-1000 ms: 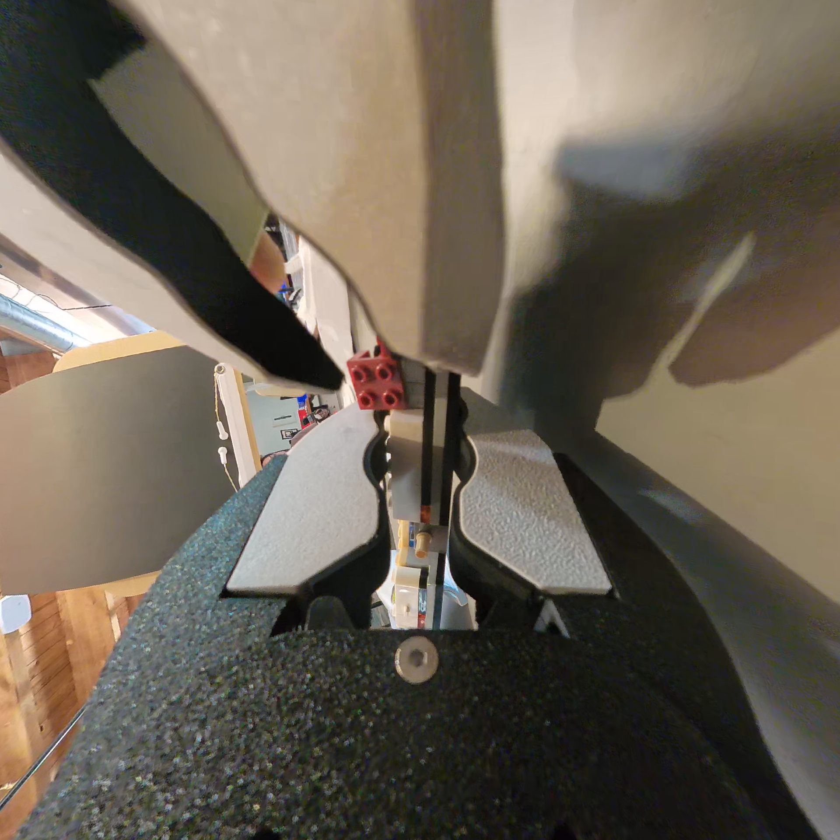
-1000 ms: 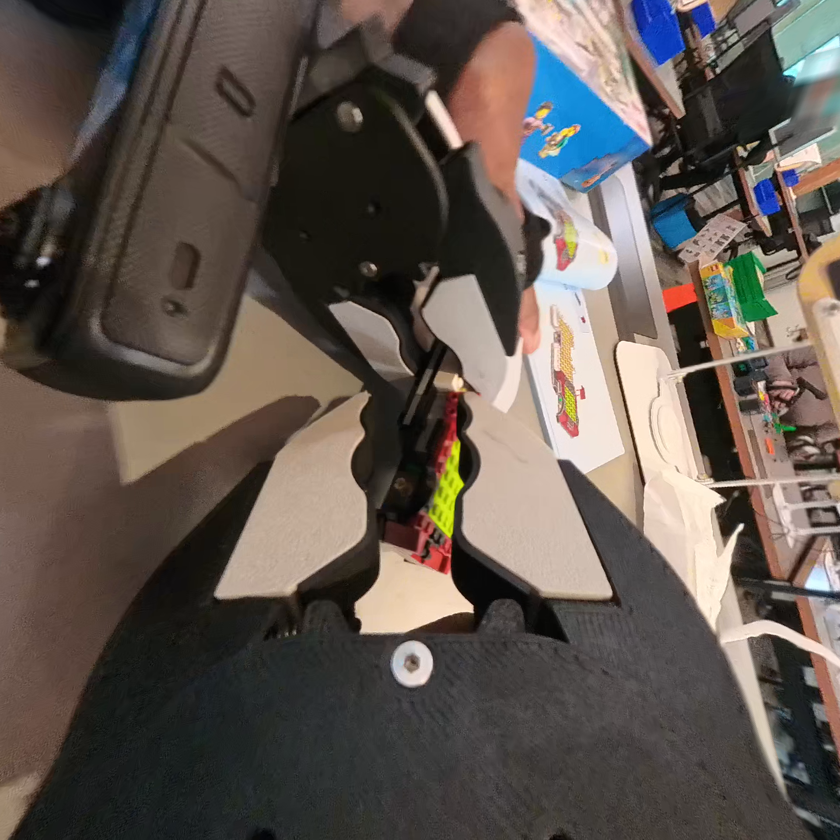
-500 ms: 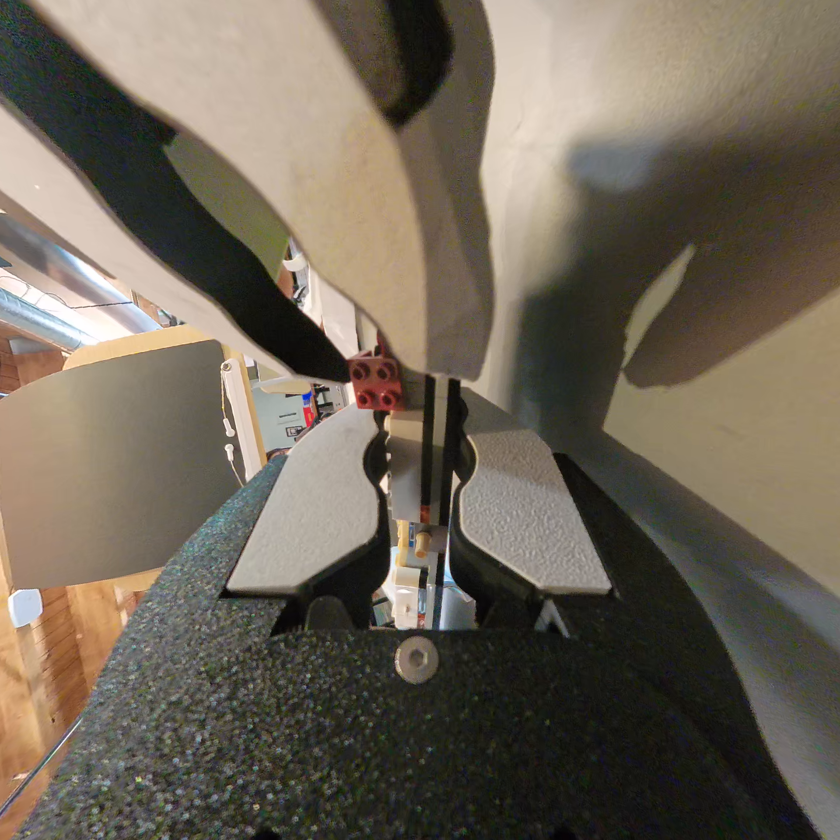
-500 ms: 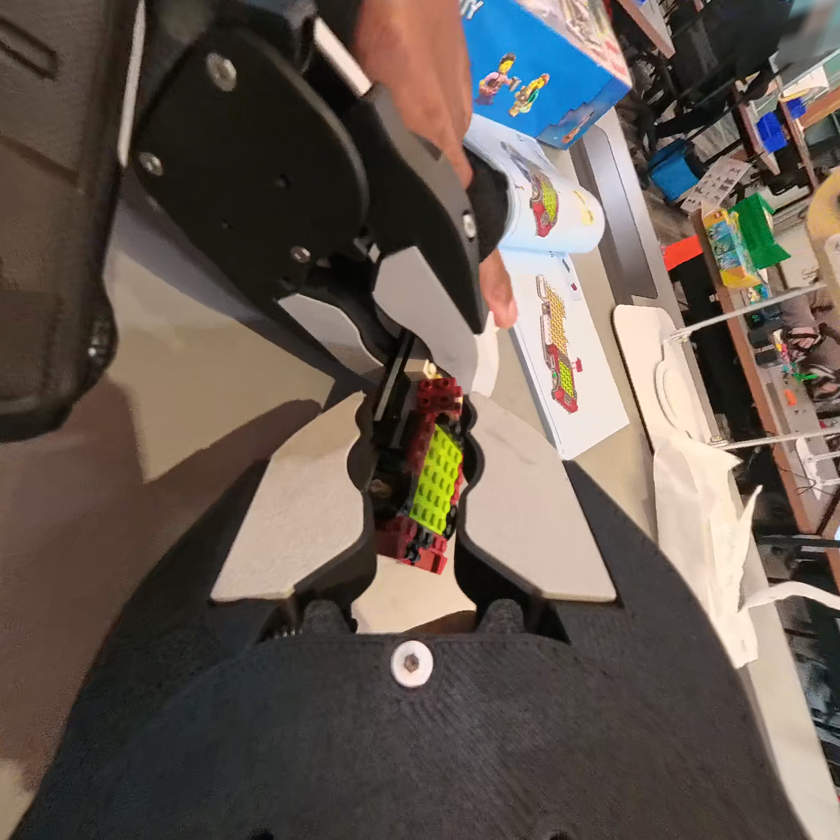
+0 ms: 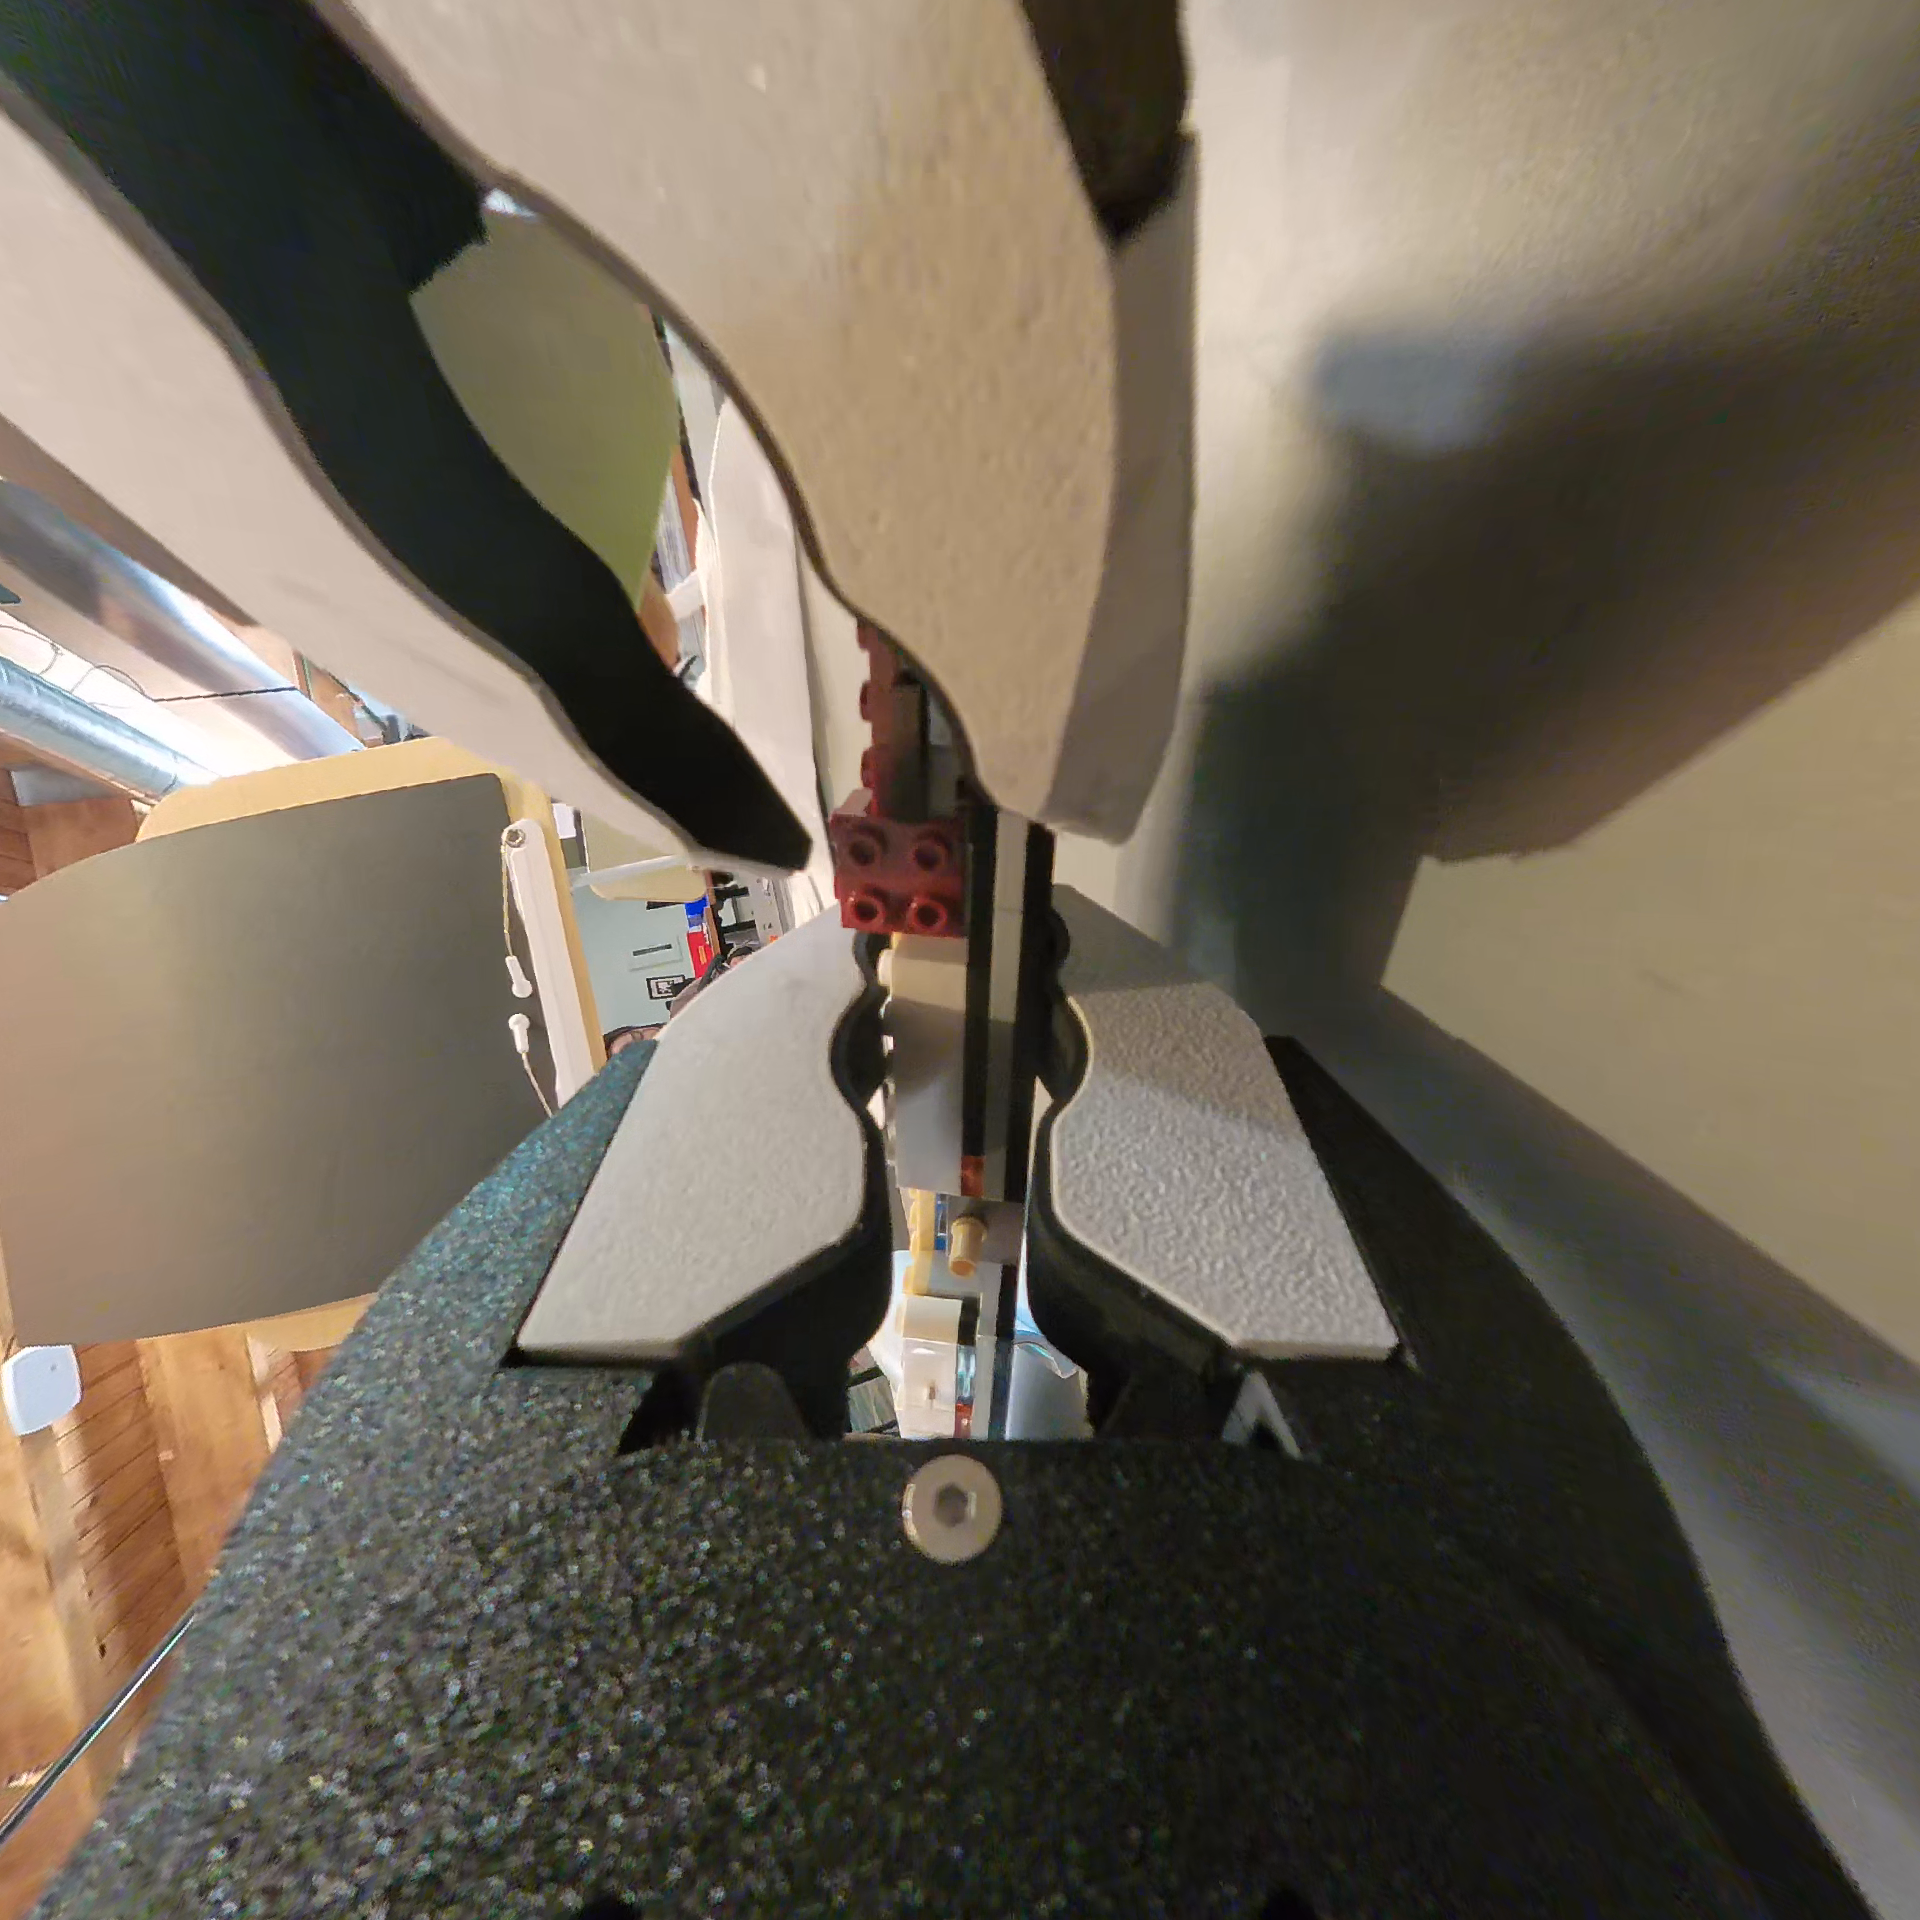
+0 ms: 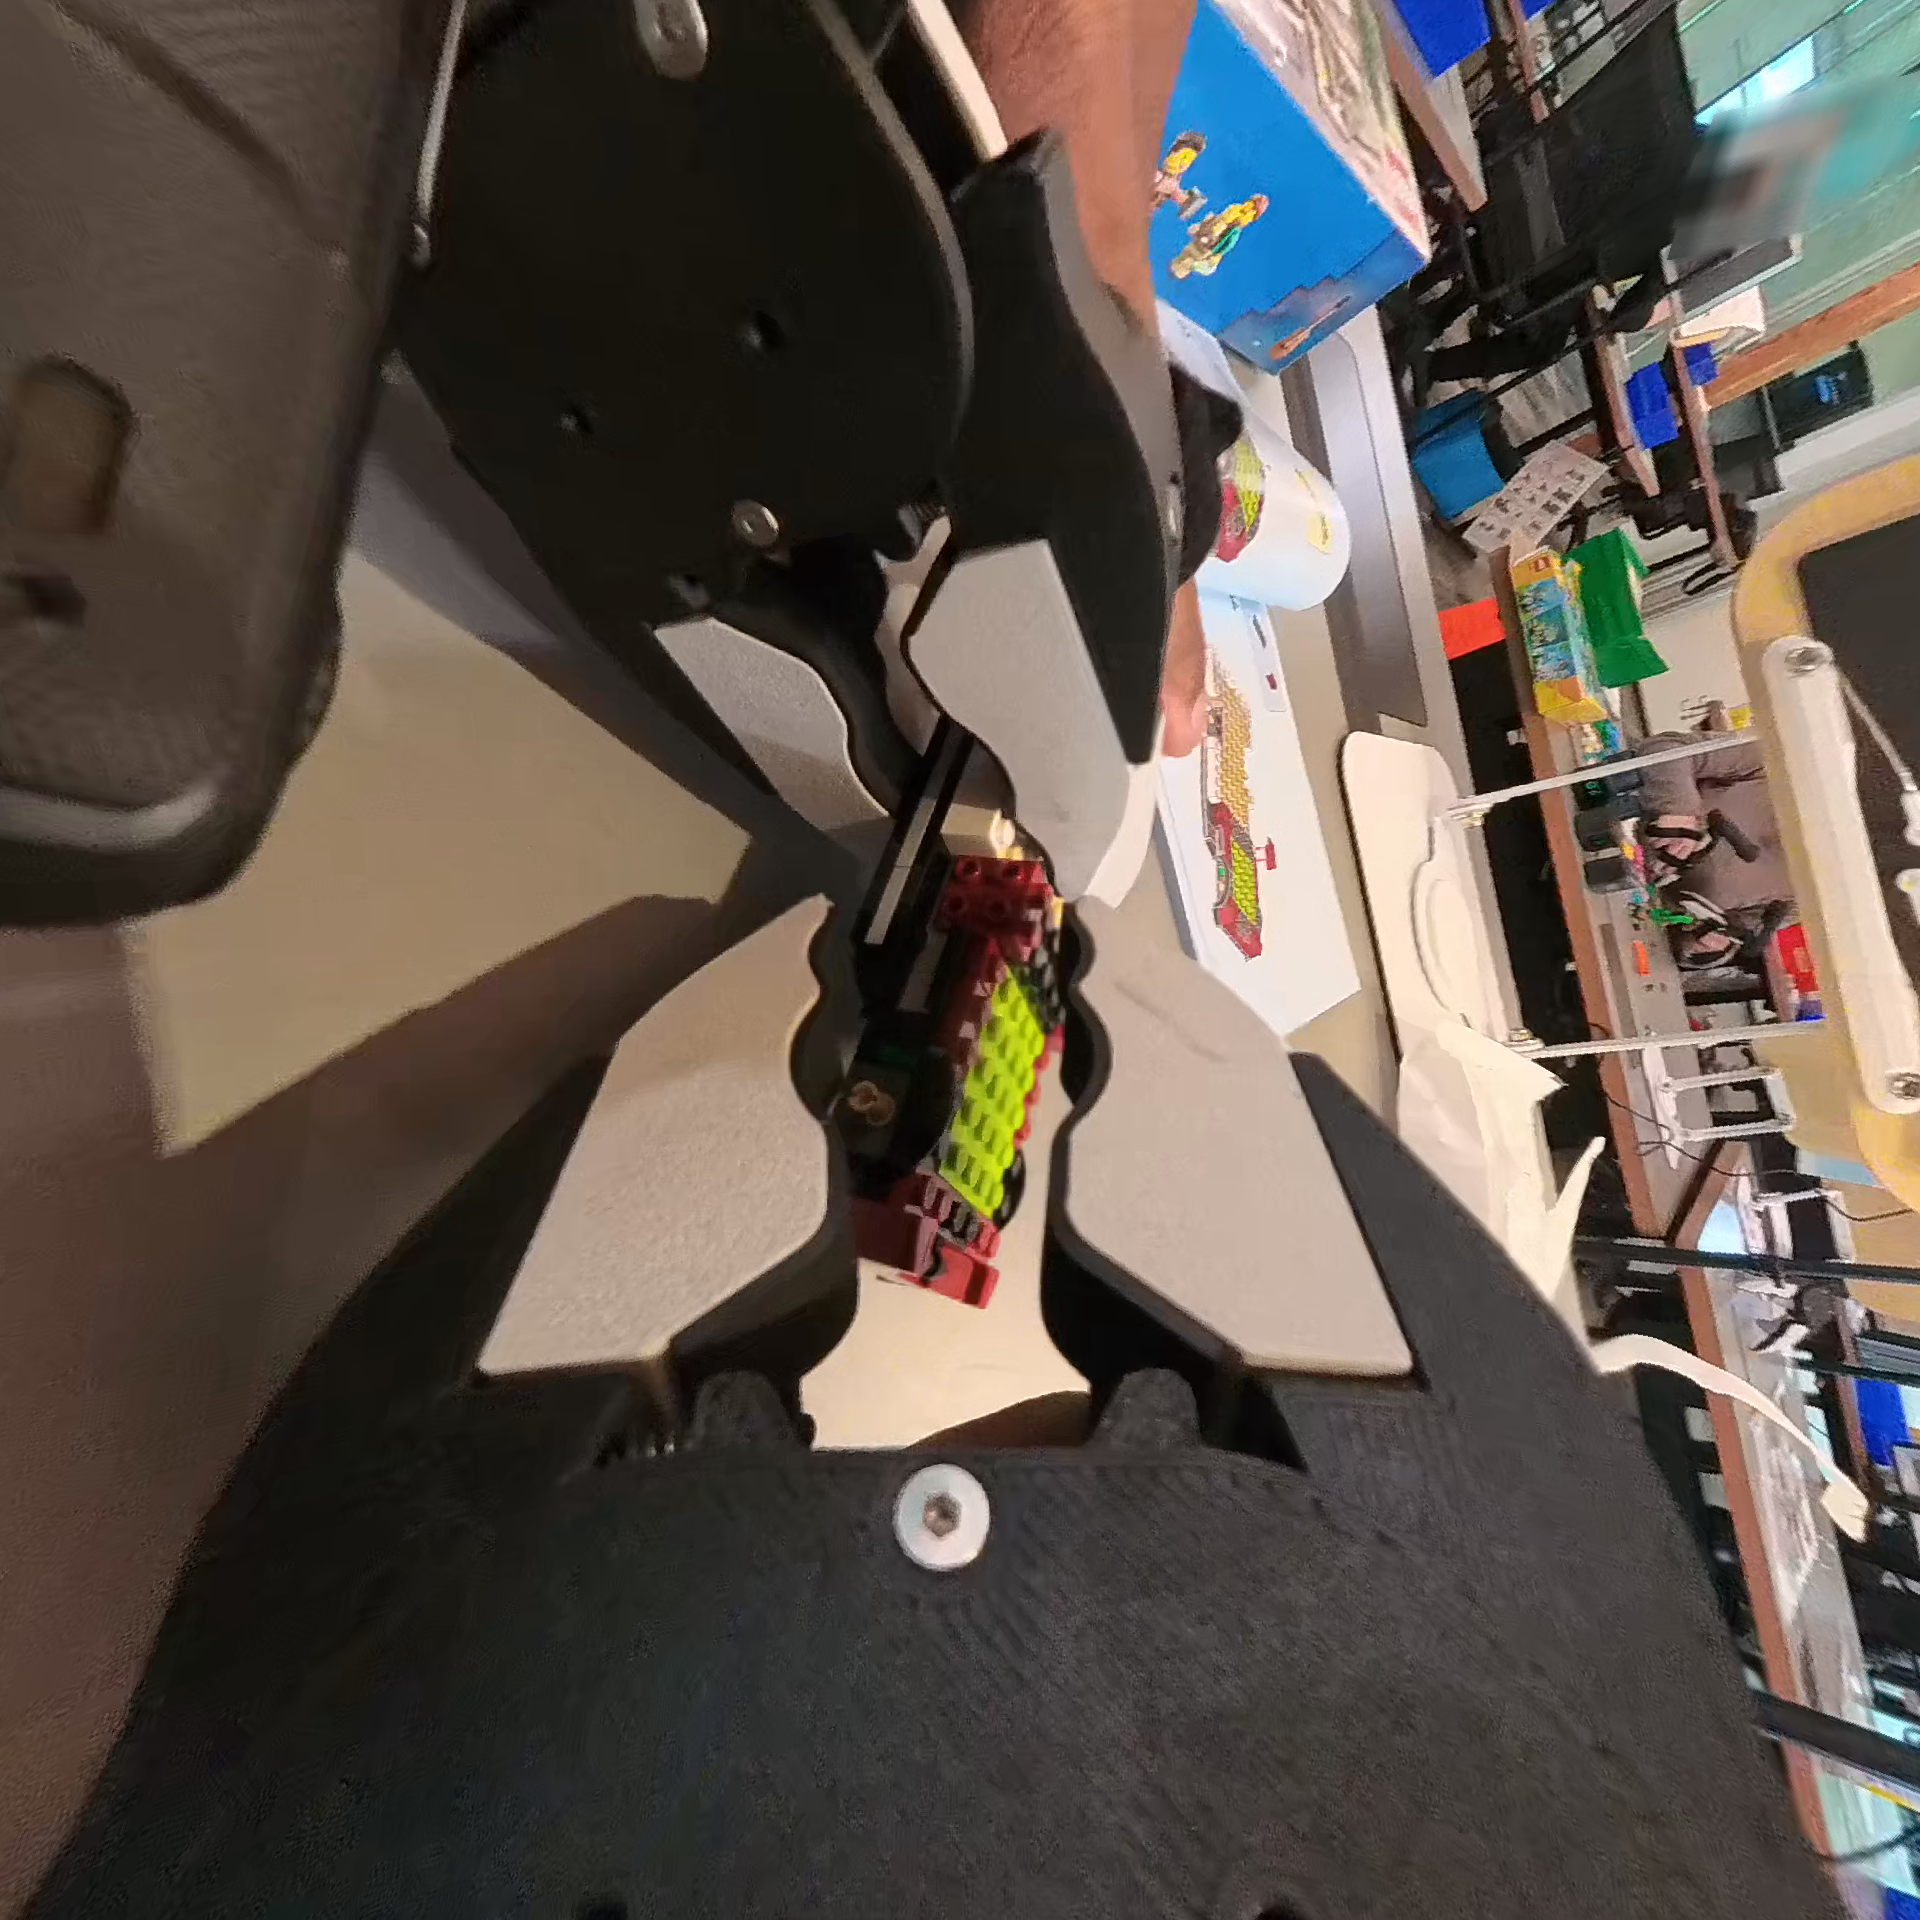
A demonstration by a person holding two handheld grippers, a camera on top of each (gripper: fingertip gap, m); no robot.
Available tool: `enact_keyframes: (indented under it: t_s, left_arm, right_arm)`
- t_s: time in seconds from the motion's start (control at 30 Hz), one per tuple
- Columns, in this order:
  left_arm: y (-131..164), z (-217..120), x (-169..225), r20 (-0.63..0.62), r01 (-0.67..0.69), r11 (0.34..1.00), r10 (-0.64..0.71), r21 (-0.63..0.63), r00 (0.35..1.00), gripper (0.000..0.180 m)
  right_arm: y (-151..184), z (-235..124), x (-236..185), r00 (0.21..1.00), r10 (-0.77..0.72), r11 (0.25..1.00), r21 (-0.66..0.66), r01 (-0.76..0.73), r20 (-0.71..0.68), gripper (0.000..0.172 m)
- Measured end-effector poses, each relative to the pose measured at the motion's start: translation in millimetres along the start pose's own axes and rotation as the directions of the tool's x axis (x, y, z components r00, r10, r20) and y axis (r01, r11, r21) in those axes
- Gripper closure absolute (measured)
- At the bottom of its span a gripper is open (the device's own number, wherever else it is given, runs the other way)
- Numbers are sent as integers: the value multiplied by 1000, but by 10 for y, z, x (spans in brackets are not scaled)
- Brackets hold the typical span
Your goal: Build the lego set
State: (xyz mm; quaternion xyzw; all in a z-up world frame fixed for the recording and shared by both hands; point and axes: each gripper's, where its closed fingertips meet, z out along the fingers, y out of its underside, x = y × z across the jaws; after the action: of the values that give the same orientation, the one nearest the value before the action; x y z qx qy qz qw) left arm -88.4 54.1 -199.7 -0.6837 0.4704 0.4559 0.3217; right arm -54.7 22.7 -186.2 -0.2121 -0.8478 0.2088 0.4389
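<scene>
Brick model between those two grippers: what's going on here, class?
A person holds a gripper in each hand, and both meet on one brick model, dark red with a lime-green plate, above a beige table. The left gripper is clamped on its black and grey end. The right gripper has its fingers around the red and green part. An open instruction booklet and a blue box lie behind.

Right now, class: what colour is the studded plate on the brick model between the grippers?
Lime green studded plate, clearest in the right wrist view.

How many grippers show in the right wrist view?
2: the right gripper at the bottom, fingers either side of the brick model; the left gripper above, at its far end.
</scene>
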Motion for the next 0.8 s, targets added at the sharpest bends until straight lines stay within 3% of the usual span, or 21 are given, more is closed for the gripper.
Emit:
enact_keyframes:
  t_s: [0.8]
  left_arm:
    - [-55, -97, -230, 91, 36, 999, -37, 16, 995, 155]
  right_arm:
    - [-110, -87, 125, 960, -213, 976, 12, 219, -181, 139]
